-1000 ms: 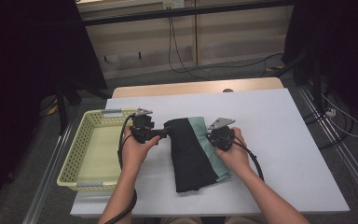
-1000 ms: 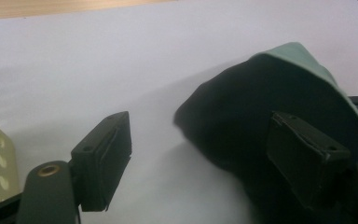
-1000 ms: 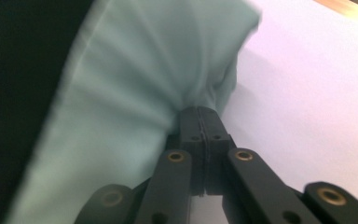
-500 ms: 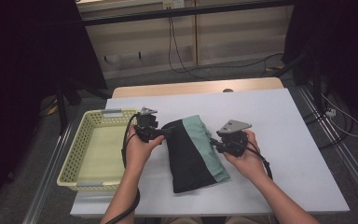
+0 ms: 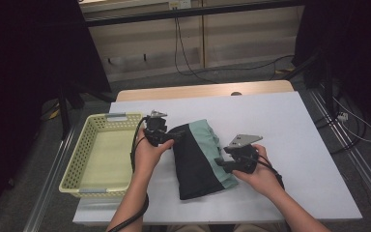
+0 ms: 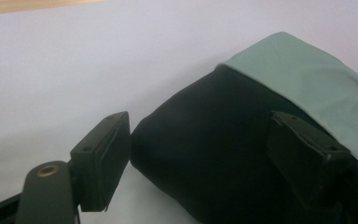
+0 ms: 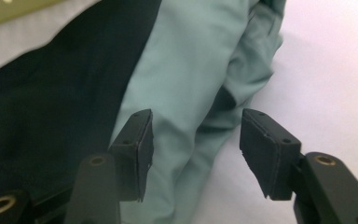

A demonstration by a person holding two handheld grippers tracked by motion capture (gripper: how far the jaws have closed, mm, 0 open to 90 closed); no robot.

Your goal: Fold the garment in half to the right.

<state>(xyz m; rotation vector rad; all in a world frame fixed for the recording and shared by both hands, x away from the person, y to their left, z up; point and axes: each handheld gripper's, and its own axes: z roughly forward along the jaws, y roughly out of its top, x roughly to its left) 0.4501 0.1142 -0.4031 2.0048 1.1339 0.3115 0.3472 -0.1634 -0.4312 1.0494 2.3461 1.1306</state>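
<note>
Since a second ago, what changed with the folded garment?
The right tool let go of the green edge, its jaws have just been opening, and it drew back toward the person. The garment now shows more green. The left tool stays closed on the black corner; basket unmoved.

I see the white table (image 5: 290,145) carrying a folded black-and-green cloth (image 5: 198,159) between my two grippers, and a yellow basket (image 5: 72,164) just beyond my left gripper (image 5: 171,137).
</note>
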